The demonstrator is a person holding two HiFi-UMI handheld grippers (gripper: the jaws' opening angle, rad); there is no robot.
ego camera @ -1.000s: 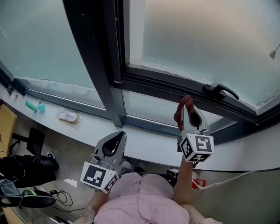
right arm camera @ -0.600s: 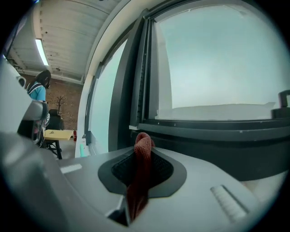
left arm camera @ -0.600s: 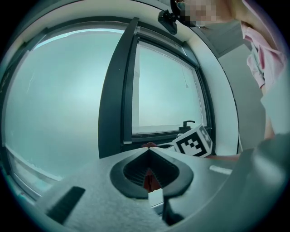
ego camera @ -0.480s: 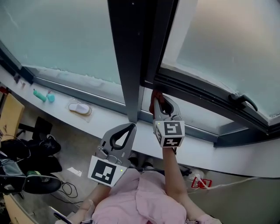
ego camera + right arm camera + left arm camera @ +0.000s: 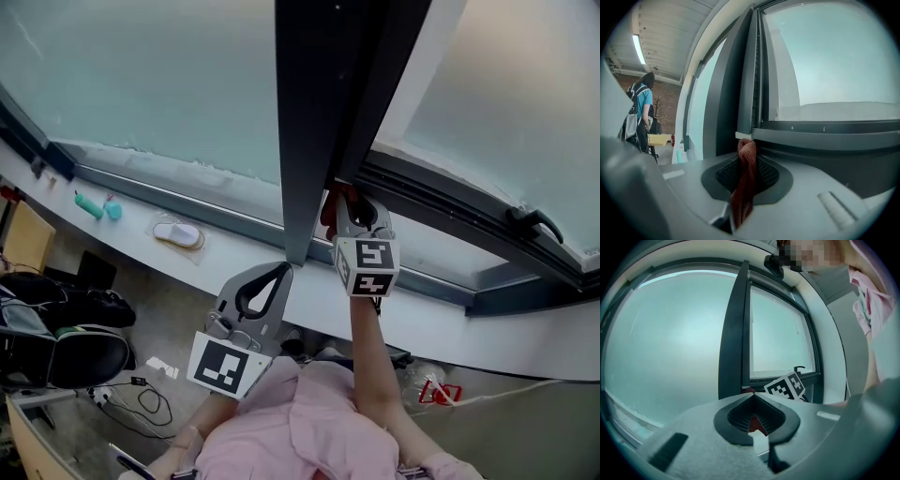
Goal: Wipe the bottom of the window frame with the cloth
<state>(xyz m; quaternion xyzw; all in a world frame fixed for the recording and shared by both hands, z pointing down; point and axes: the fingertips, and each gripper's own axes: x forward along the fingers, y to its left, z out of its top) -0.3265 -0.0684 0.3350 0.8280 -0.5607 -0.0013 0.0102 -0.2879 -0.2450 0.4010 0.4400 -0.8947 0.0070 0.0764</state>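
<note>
Cloth [image 5: 744, 180], rust-red and twisted into a rope, is clamped between the narrowed jaws of the right gripper [image 5: 351, 204]. A loose end trails down past the jaw pads. In the right gripper view the cloth's upper end reaches the bottom rail [image 5: 825, 138] of the dark window frame. It sits right at the corner where that rail meets the upright post [image 5: 314, 122]. Whether it presses on the rail or only sits just beside it cannot be told. In the head view the right gripper points up into that same corner, with its marker cube [image 5: 367, 266] nearest the camera and a bare forearm [image 5: 367, 361] below it.

The left gripper [image 5: 279, 273] hangs lower and to the left, in front of the white sill [image 5: 422, 323] and well apart from the glass. Its jaws are closed tip to tip with nothing between them.

A black window handle [image 5: 534, 223] lies on the frame farther to the right. On the sill to the left rest two small teal objects [image 5: 97, 207] and a pale oval item in a clear wrapper [image 5: 178, 233]. A dark bag [image 5: 70, 352] lies on the floor below. A person in a blue top [image 5: 643, 112] stands far off in the right gripper view.
</note>
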